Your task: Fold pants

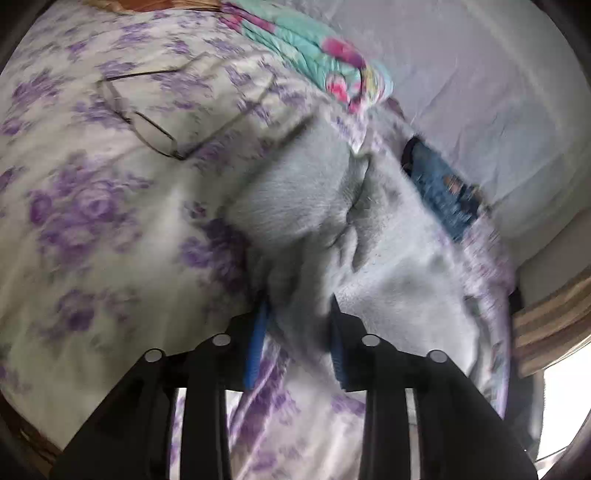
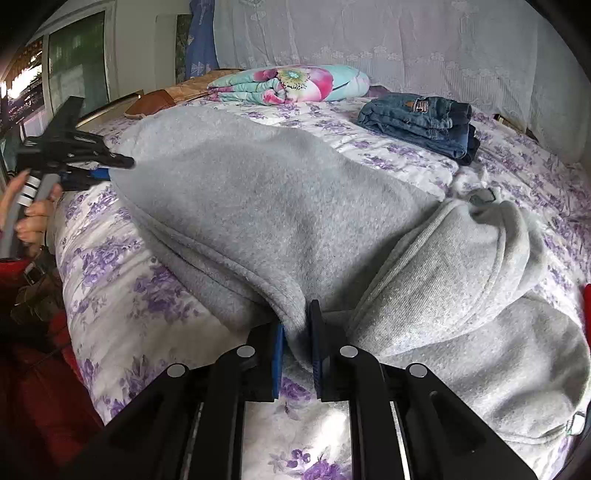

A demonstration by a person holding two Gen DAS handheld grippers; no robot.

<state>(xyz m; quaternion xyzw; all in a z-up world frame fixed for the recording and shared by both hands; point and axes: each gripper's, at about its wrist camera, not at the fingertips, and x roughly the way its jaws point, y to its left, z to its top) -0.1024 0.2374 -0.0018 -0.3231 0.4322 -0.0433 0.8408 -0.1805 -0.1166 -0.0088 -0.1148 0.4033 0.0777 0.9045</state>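
Grey fleece pants (image 2: 258,199) lie on a bed with a purple-flowered sheet (image 2: 122,280), partly folded over, fleecy inside up. My right gripper (image 2: 297,332) is shut on the near edge of the fold. The ribbed waistband (image 2: 461,258) bulges at the right. My left gripper (image 2: 110,164) shows at the far left of the right wrist view, gripping the far end of the pants. In the blurred left wrist view the left gripper (image 1: 299,314) is shut on a bunch of grey pants (image 1: 314,206) lifted above the sheet (image 1: 92,206).
Folded blue jeans (image 2: 421,123) lie at the back right of the bed. A rolled teal and pink floral quilt (image 2: 288,83) lies at the back. A brown object (image 2: 149,103) sits at the back left. A white lace curtain (image 2: 388,33) hangs behind.
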